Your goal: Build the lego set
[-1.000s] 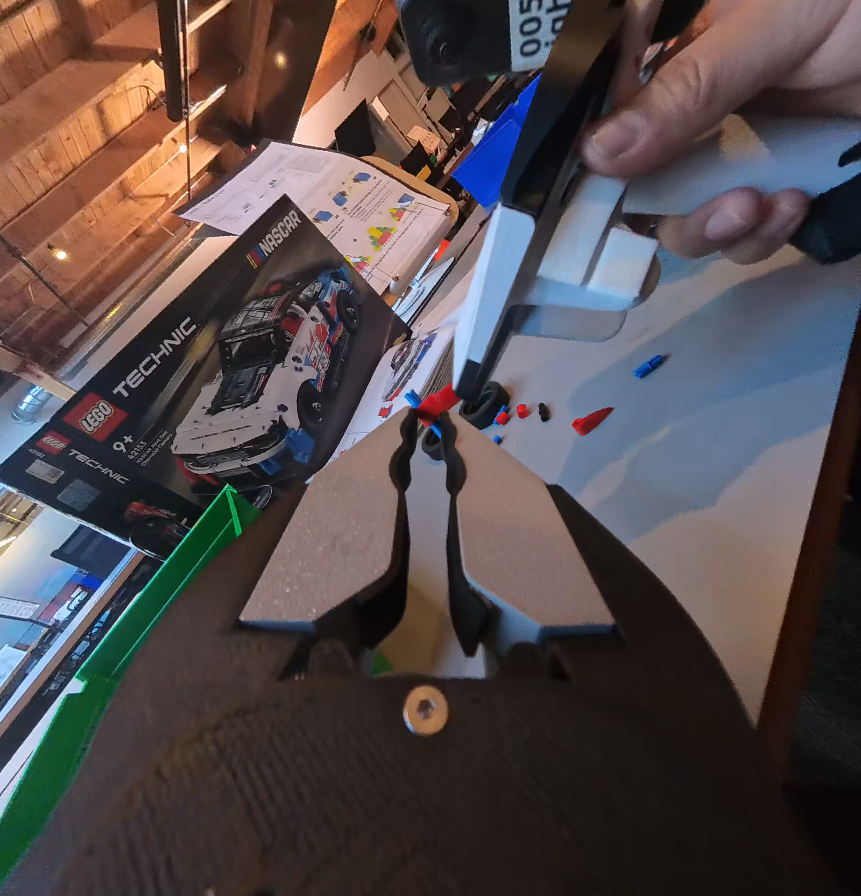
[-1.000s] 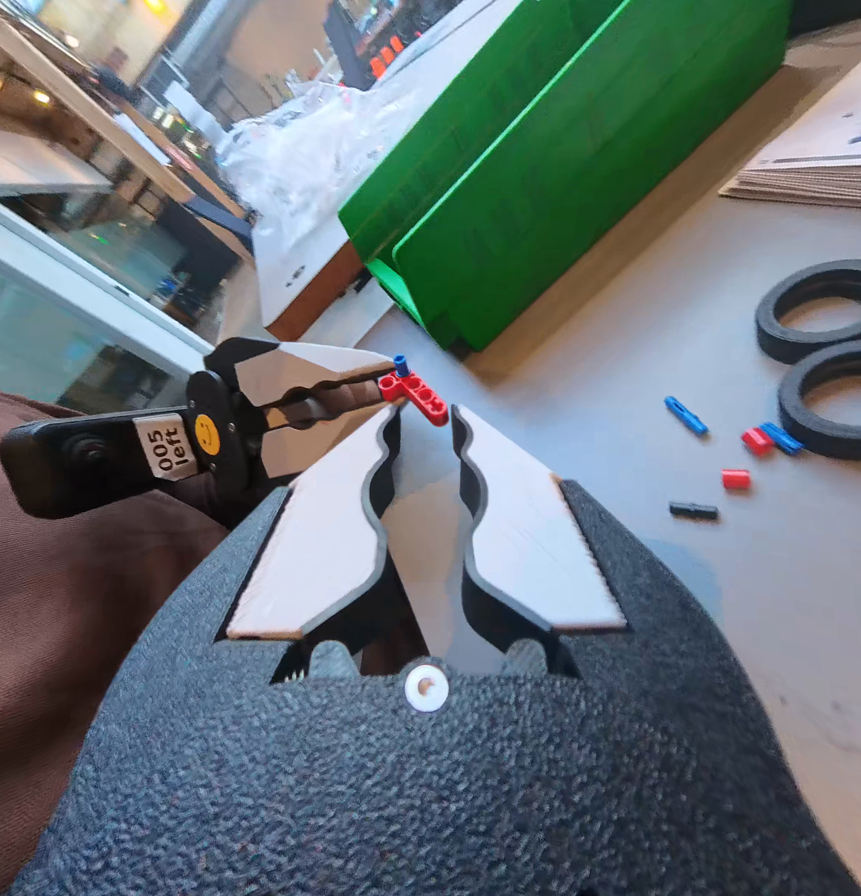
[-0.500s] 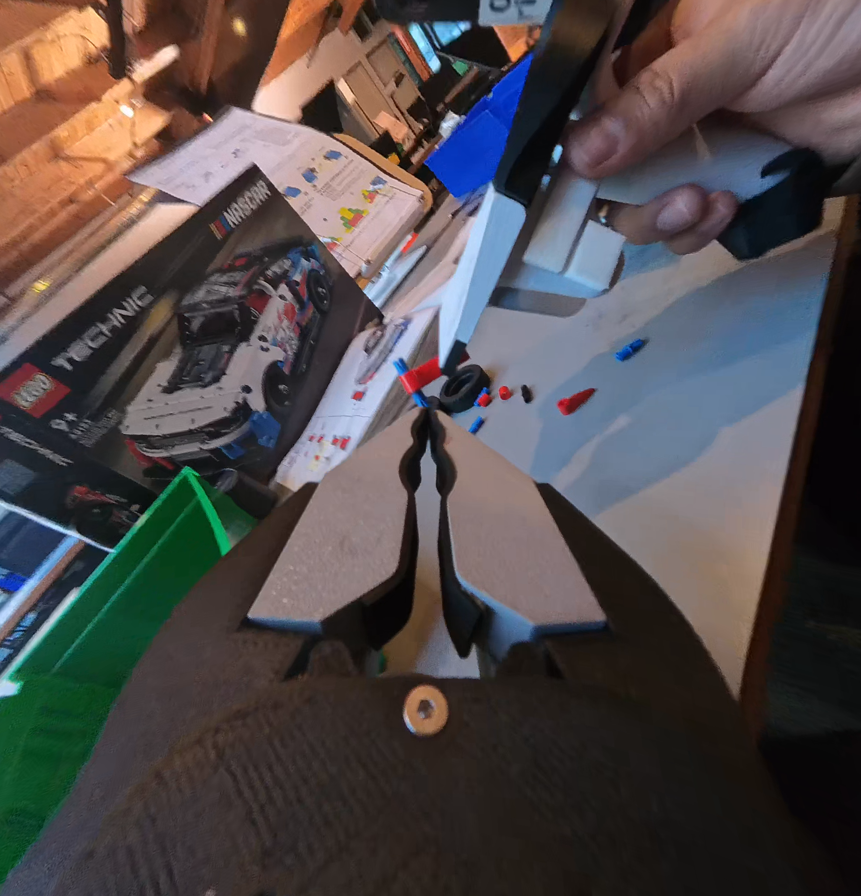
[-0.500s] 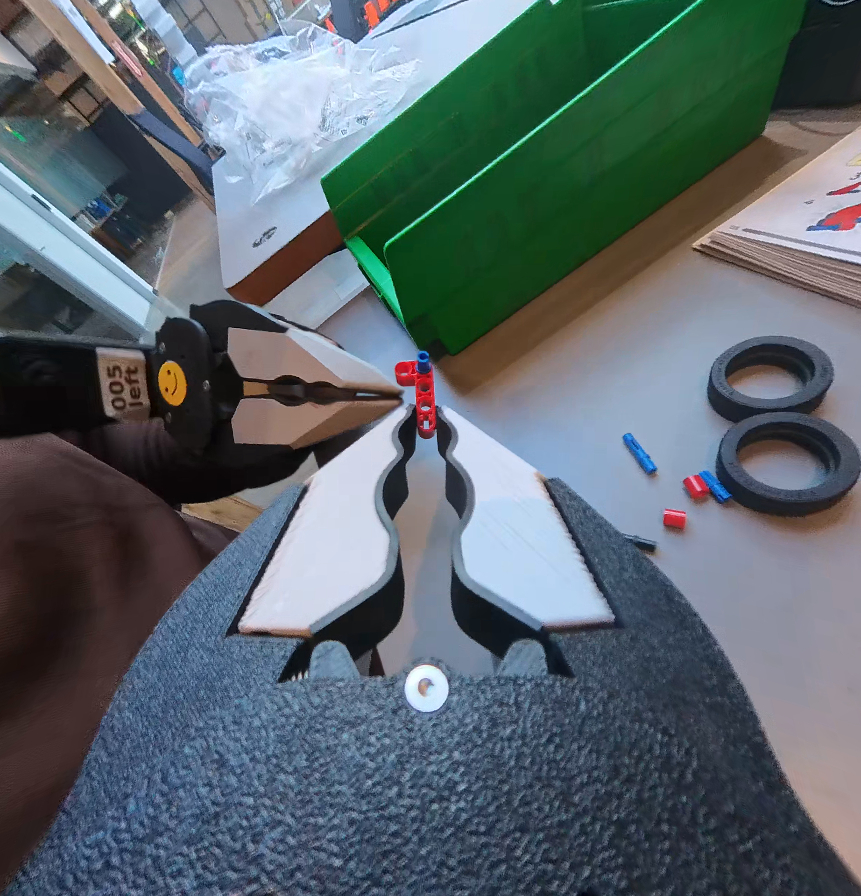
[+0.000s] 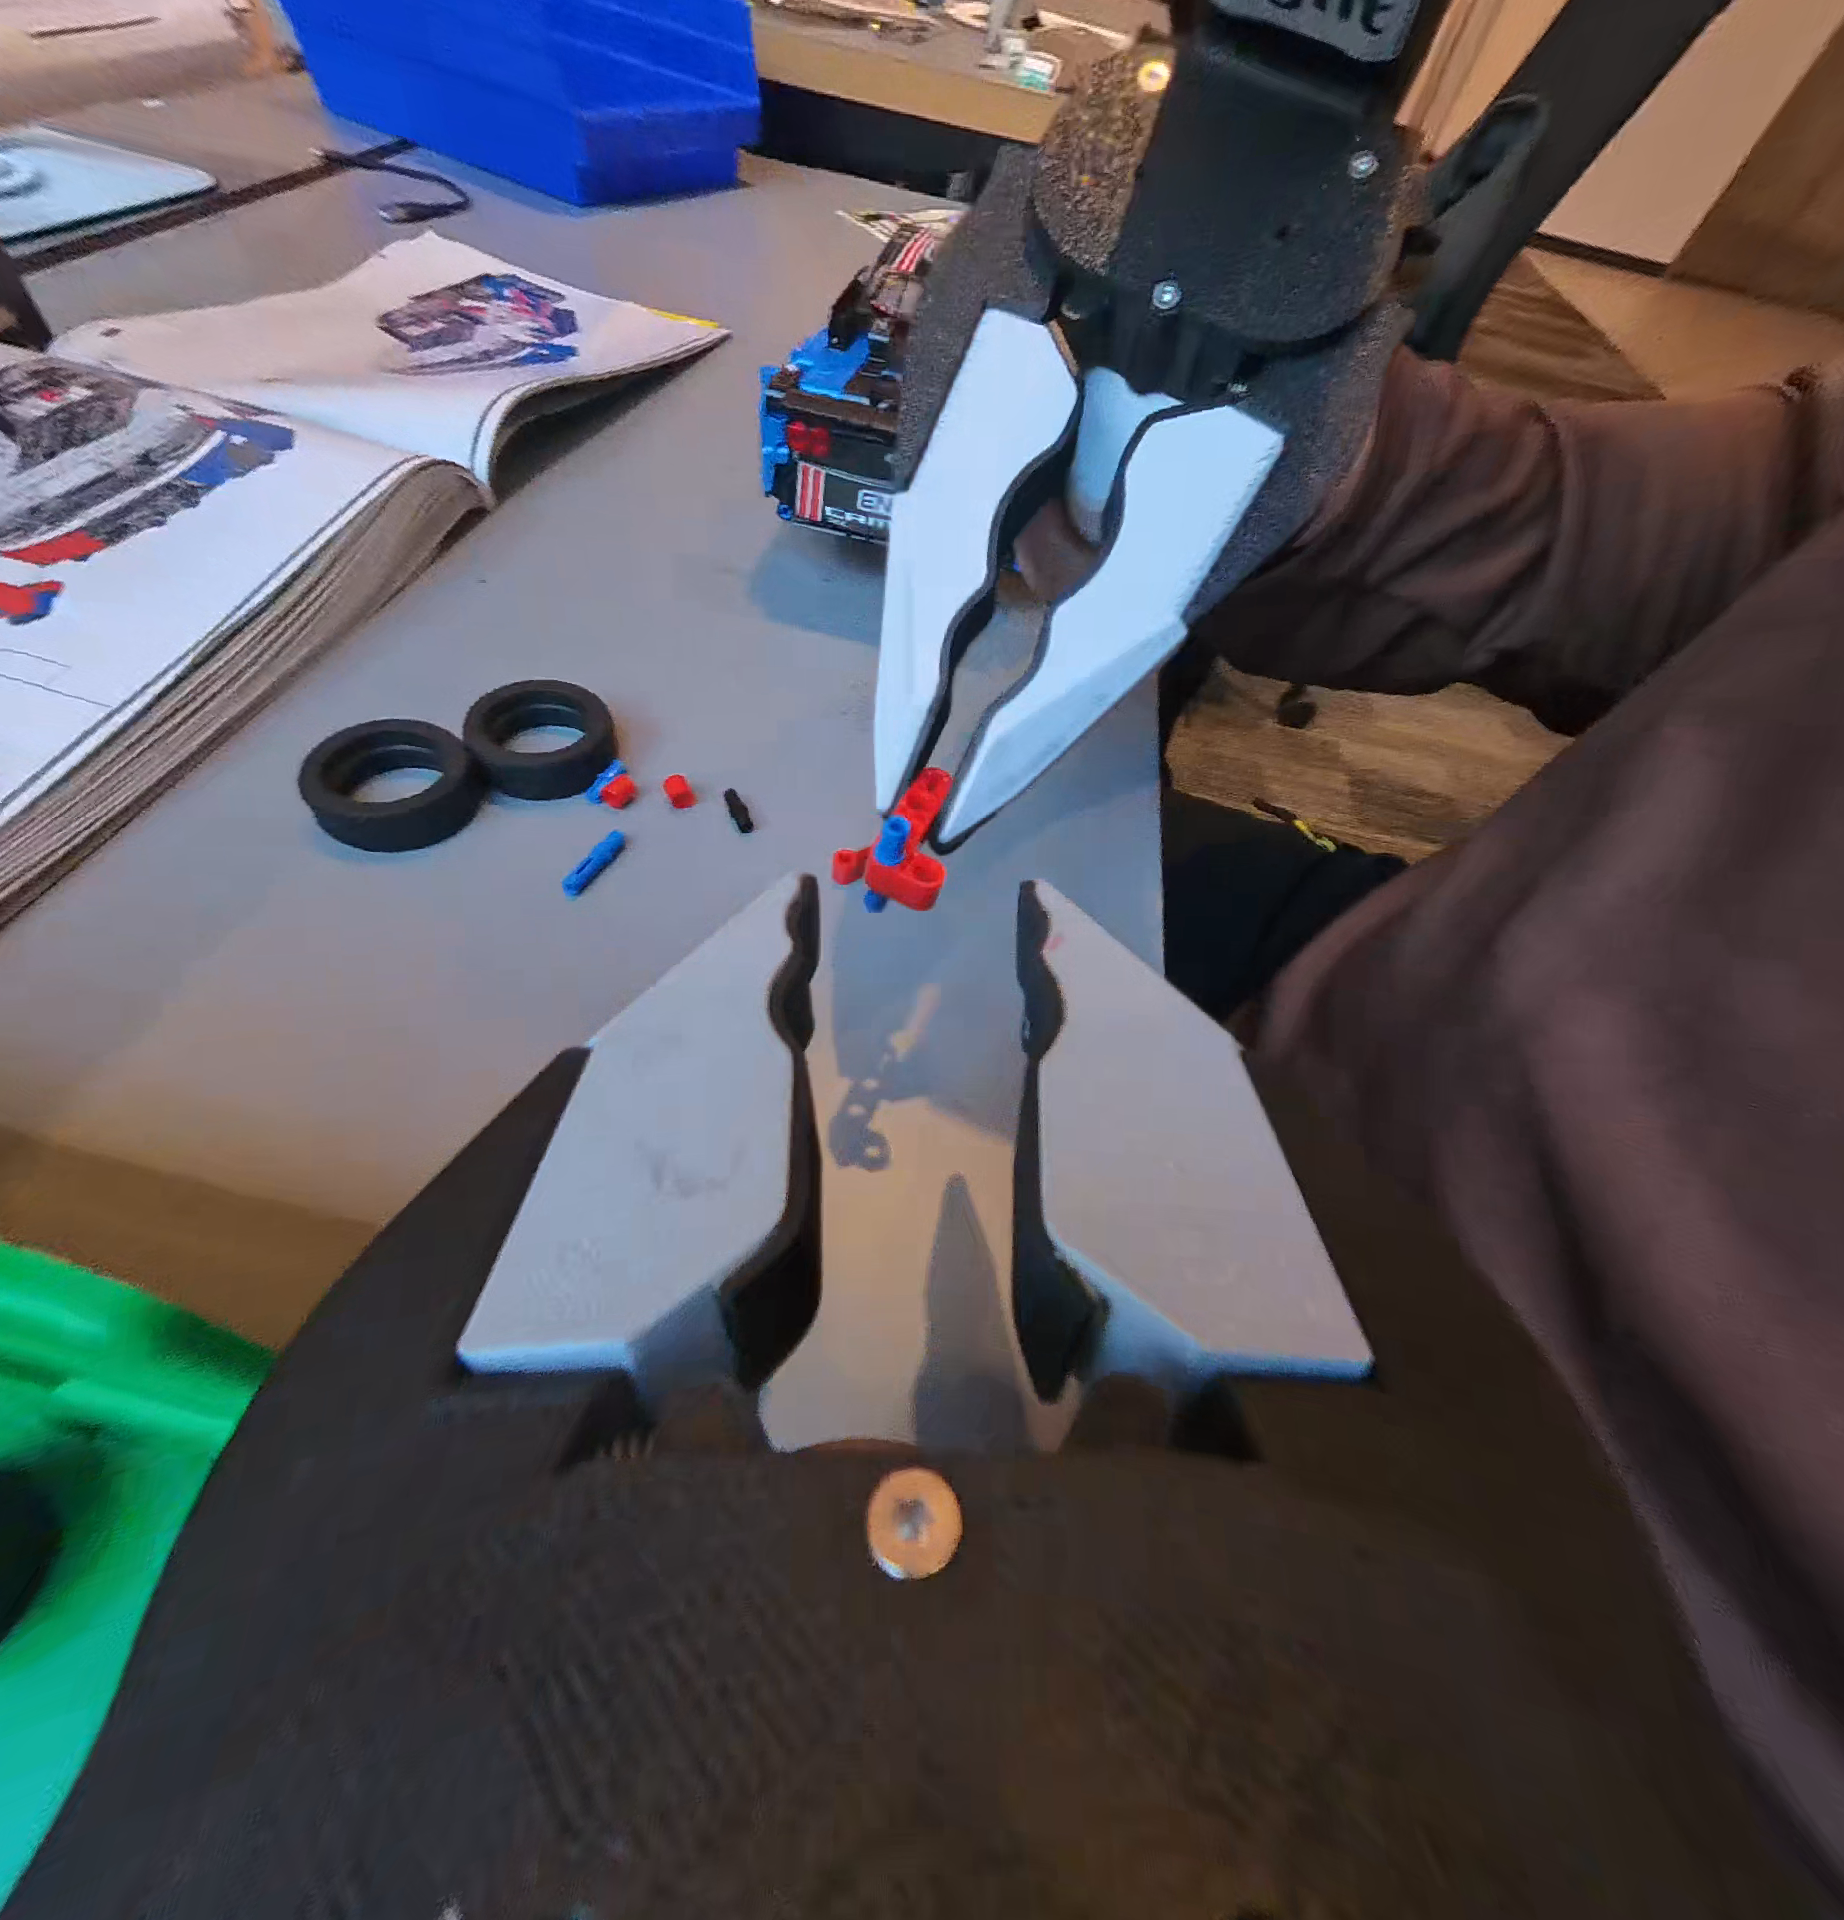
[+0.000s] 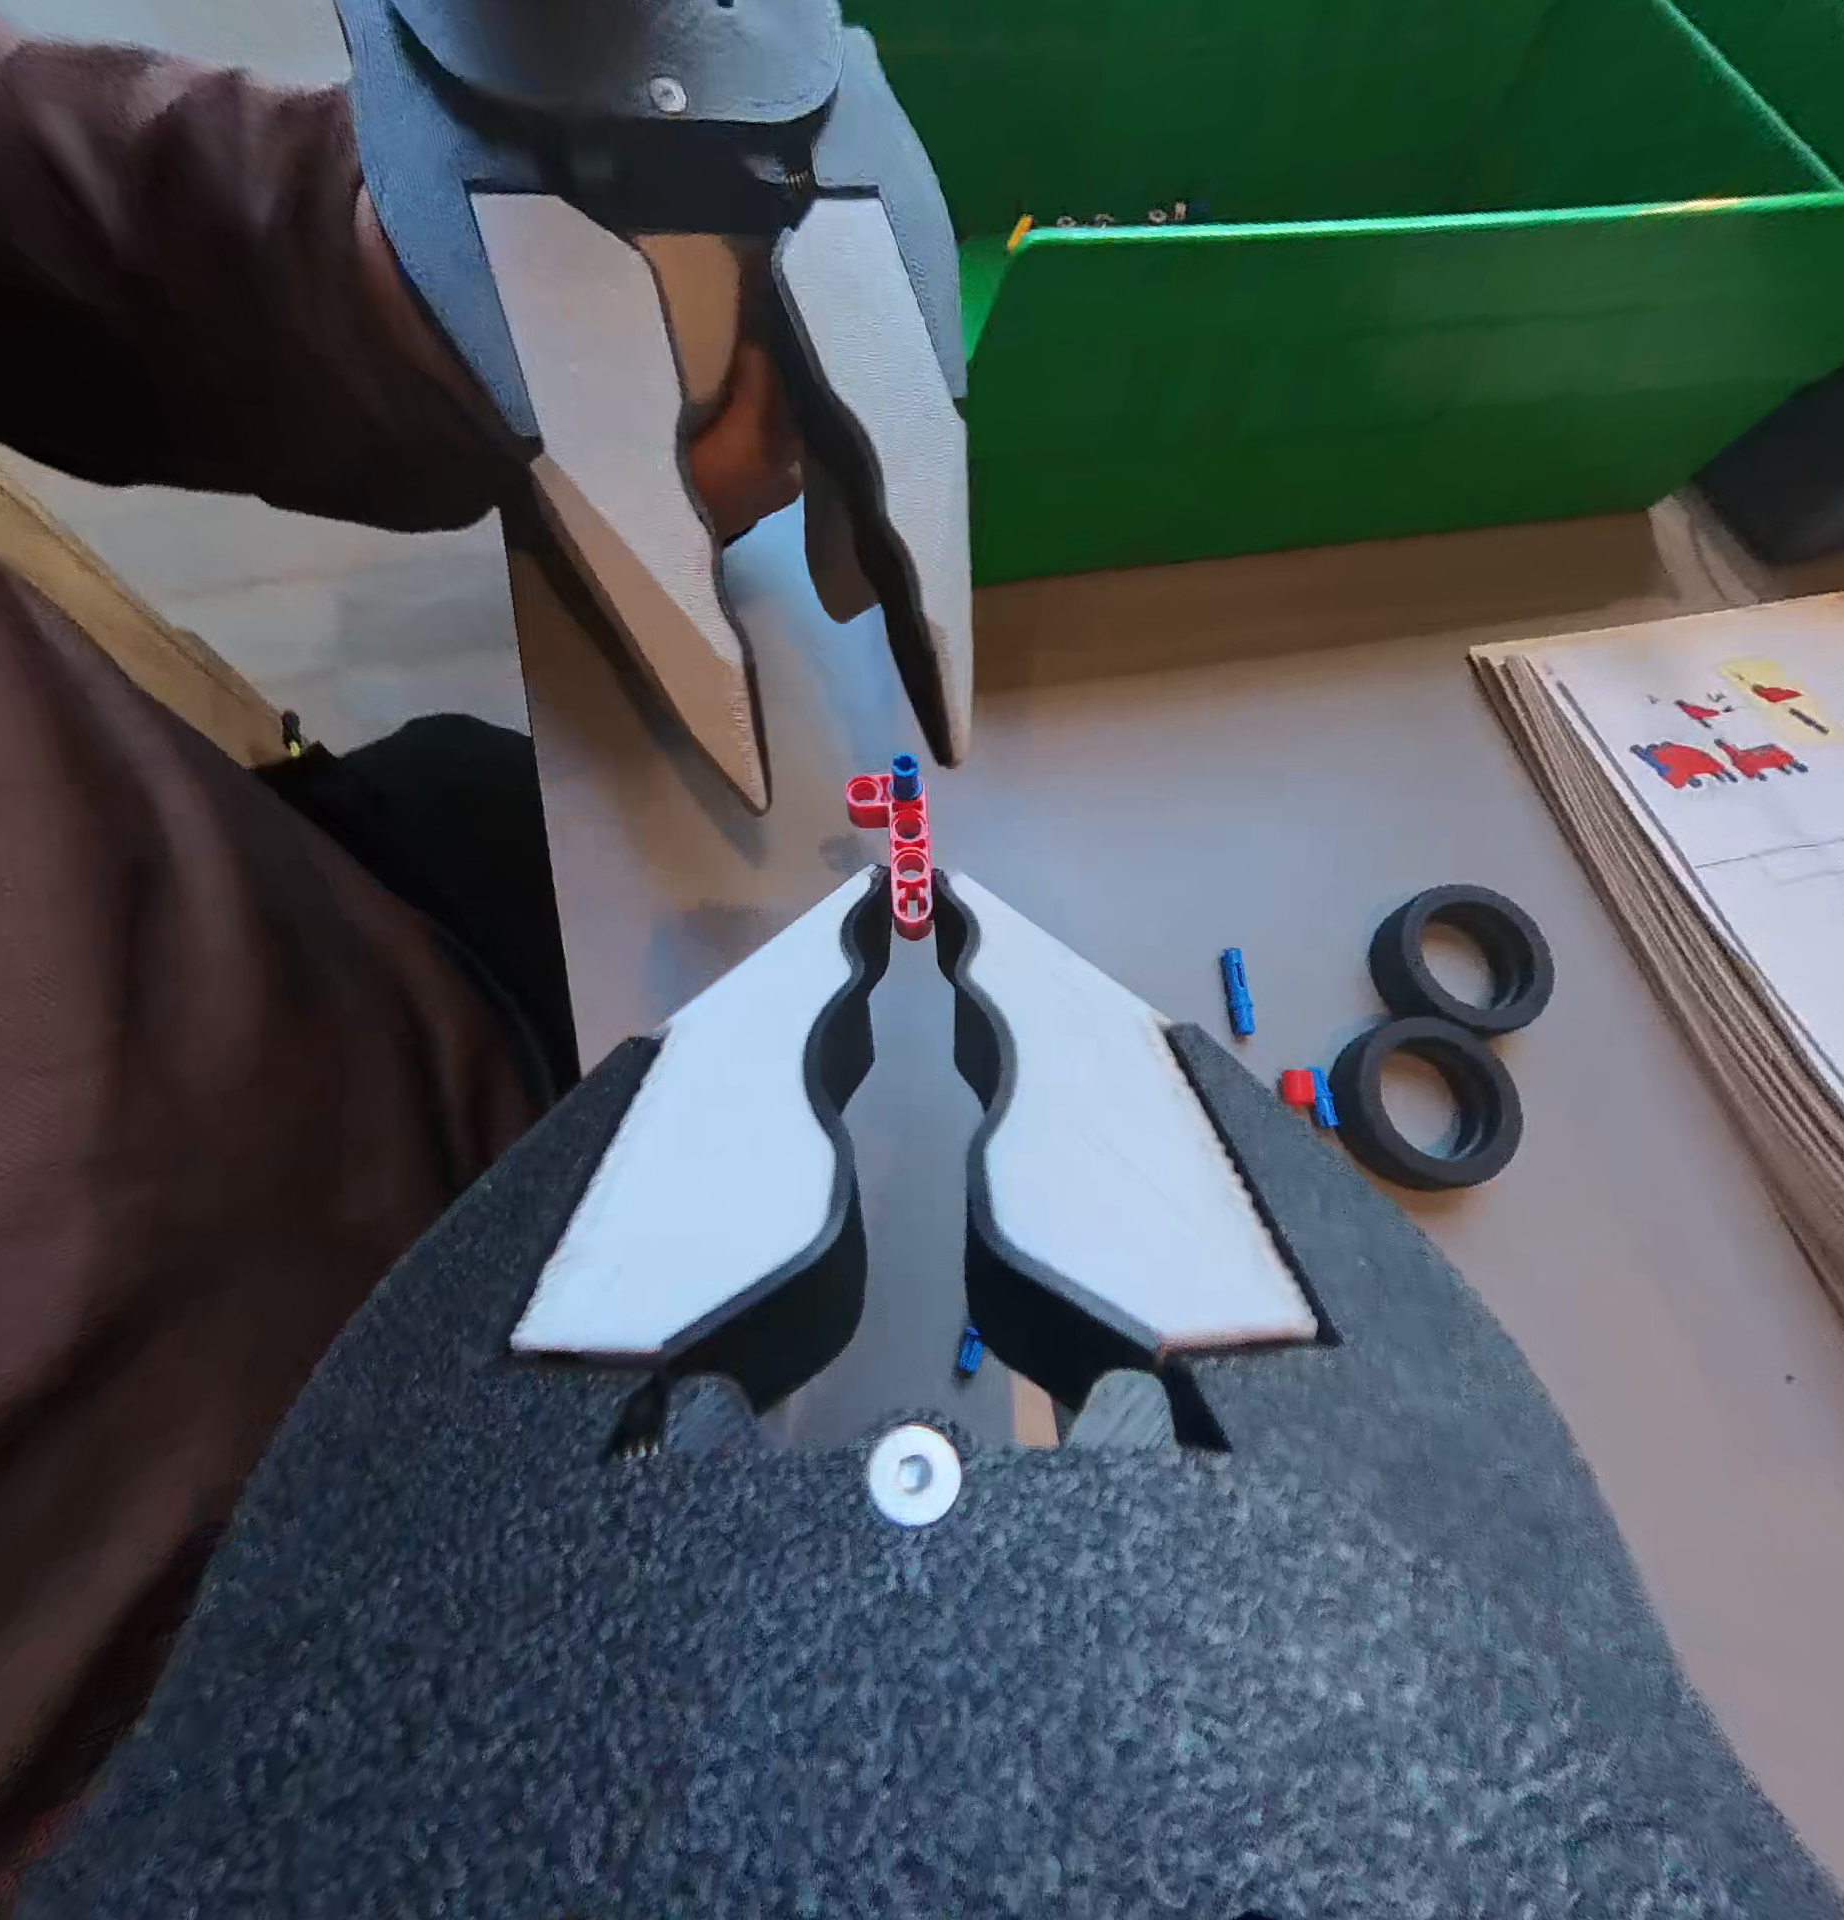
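**Red beam pinched at one end, free end facing my open left fingers**

Now my right gripper (image 6: 913,883) is closed narrowly on the near end of the small red L-shaped plastic beam with a blue pin through it (image 6: 905,847). The beam's long axis runs straight out from my right fingertips, in line with them, and its short foot and the blue pin sit at the far, free end. It is held in the air above the grey tabletop (image 6: 1157,790), not resting on it.

My left gripper (image 5: 916,899) stands wide open and holds nothing. From its own view the beam (image 5: 897,847) lies dead ahead, just beyond the fingertips and roughly centred on the gap, its free end nearest to me. So the left is the hand to act, I judge: a short advance along its own pointing line would bring the pin end between the fingers.

The two black rubber tyres (image 5: 450,764) and the loose blue, red and black pins (image 5: 637,821) lie well apart on the table, beside the open instruction booklet (image 5: 170,540). The part-built car model (image 5: 845,447) stands farther back, behind my right gripper.
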Tool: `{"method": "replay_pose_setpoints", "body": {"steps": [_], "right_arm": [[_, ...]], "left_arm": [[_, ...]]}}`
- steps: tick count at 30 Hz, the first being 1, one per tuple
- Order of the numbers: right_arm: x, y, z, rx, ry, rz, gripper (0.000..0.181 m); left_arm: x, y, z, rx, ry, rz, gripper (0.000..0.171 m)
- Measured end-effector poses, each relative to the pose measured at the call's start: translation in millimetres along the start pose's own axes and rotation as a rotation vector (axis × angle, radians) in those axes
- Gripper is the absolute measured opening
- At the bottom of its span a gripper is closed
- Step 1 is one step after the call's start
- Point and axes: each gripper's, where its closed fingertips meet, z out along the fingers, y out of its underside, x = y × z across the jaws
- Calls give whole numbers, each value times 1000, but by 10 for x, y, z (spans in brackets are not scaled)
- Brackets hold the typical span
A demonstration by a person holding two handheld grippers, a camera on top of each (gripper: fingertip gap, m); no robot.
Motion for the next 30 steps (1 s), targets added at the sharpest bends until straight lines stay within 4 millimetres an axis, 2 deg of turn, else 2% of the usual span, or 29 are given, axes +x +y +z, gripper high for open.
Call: {"method": "replay_pose_setpoints", "body": {"steps": [4,9,15,18,21,23,27,30], "right_arm": [[-10,56,-13,-29,11,-56,6],[-58,78,-35,-37,4,-120,6],[-161,23,-35,-5,-19,-200,6],[-138,16,-23,-2,-1,-202,6],[1,62,5,-27,74,-160,8],[56,152,41,-68,86,-107,12],[31,135,106,-27,24,108,26],[-4,75,155,10,-31,270,37]], "left_arm": [[32,62,54,-28,7,59,20],[112,138,127,-54,38,68,24],[129,109,126,-34,46,77,23],[163,83,119,-10,37,122,15],[70,39,90,2,-134,286,14],[-70,40,55,-55,-354,502,14],[-202,154,53,-250,-628,868,15],[-227,249,85,-335,-702,987,15]]}}
